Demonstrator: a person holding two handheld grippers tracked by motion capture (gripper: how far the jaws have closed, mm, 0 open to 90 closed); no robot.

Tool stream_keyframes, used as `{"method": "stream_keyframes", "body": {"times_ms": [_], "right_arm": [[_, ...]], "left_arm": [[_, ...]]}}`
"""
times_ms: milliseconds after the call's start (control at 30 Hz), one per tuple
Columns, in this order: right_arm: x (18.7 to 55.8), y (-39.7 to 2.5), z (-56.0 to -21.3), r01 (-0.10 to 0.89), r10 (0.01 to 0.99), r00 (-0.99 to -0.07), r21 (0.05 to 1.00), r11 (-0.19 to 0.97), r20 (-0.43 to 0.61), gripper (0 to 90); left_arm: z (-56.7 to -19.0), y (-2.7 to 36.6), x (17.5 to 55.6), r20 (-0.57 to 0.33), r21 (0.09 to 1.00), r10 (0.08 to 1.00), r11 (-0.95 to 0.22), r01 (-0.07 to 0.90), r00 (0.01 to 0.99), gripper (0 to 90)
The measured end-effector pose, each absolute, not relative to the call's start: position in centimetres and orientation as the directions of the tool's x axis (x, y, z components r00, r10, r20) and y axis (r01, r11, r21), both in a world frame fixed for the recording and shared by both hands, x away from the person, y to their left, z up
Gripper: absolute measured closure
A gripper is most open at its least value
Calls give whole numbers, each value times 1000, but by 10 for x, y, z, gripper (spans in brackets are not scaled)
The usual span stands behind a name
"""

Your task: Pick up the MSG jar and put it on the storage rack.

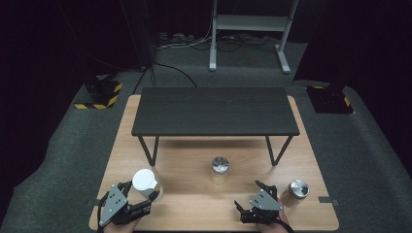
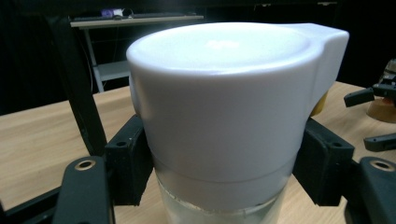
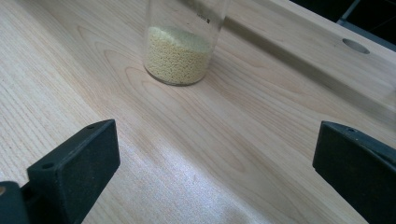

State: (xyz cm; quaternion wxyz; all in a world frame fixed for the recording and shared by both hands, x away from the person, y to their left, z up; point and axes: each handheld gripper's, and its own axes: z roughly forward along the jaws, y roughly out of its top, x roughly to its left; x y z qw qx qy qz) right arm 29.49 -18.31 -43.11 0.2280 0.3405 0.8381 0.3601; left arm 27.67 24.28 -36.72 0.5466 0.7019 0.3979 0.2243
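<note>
A glass jar with a white lid [image 1: 144, 179] stands near the table's front left corner. My left gripper [image 1: 143, 190] is shut on it, one pad on each side just below the lid [image 2: 224, 93]. My right gripper [image 1: 247, 193] hovers open and empty over the front right of the table, pointing toward a metal-lidded jar [image 1: 219, 167] in the middle. In the right gripper view that jar [image 3: 180, 46] holds pale yellow grains and stands well beyond the wide-open gripper [image 3: 215, 172].
A low black bench [image 1: 214, 110] stands across the back half of the wooden table [image 1: 194, 204]. Another metal-lidded jar [image 1: 297, 190] stands just right of my right gripper. Bare wood lies between the two grippers.
</note>
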Motion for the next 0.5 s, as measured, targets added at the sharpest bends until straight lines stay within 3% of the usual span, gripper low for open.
{"method": "stream_keyframes", "body": {"times_ms": [500], "right_arm": [[294, -182, -431, 402, 729, -669, 754, 519, -145, 1]], "left_arm": [[-313, 228, 297, -83, 966, 800, -81, 245, 594, 301]]}}
